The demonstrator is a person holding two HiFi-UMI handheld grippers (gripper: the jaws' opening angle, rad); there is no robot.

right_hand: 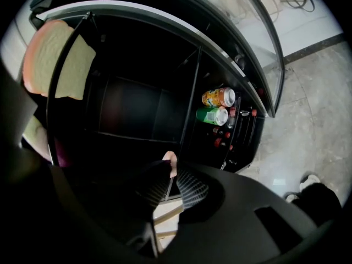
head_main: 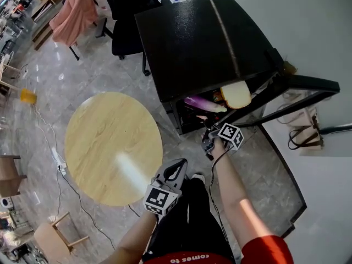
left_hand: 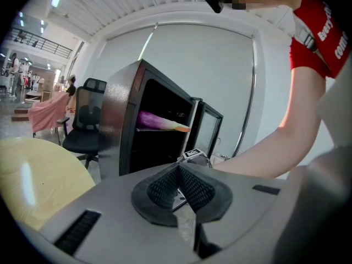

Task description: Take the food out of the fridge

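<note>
The black fridge stands with its door swung open to the right. A slice of bread and a purple eggplant-like vegetable stick out from its upper shelf. My right gripper reaches into the lower part of the fridge. In the right gripper view the right gripper is shut on a small pale pink thing, most of which is hidden by the pads. The bread shows at upper left there. My left gripper hangs back by the table, shut and empty.
A round wooden table stands left of the fridge, close to my left gripper. An orange can and a green can lie in the door rack. A black office chair stands behind the fridge; cables run along the floor.
</note>
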